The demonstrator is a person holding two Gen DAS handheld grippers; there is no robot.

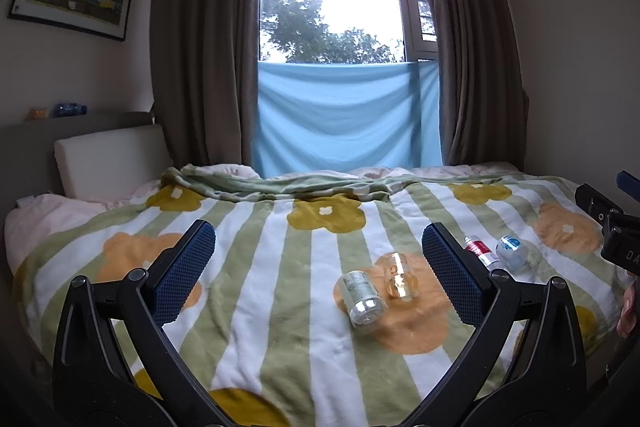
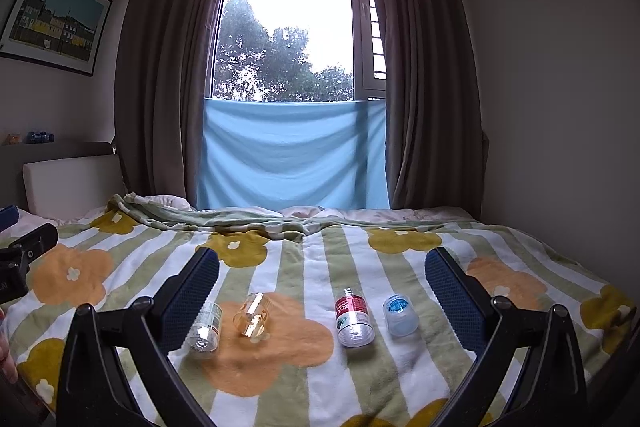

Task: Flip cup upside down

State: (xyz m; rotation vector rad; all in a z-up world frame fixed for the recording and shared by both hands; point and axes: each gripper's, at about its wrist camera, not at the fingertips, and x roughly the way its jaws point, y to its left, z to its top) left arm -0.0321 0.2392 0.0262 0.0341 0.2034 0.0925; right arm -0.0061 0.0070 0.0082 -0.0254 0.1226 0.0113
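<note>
So far nothing is done: your left claw (image 1: 318,273) and right claw (image 2: 322,297) both gape empty. Amber glass cup (image 2: 251,315) lies sideways on the bed blanket (image 2: 280,359), between bottles, untouched.

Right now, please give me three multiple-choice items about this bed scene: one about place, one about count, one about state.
1. The amber cup is between:
A. two clear bottles
B. two pillows
C. the curtains

2. Small containers on the blanket:
A. two
B. four
C. six

3. The right gripper is:
A. shut on the cup
B. open, empty
C. shut on a bottle

Key: 1 A, the green-label bottle and red-label bottle flank it. 2 B, with the blue-label bottle. 3 B, jaws wide apart.
</note>
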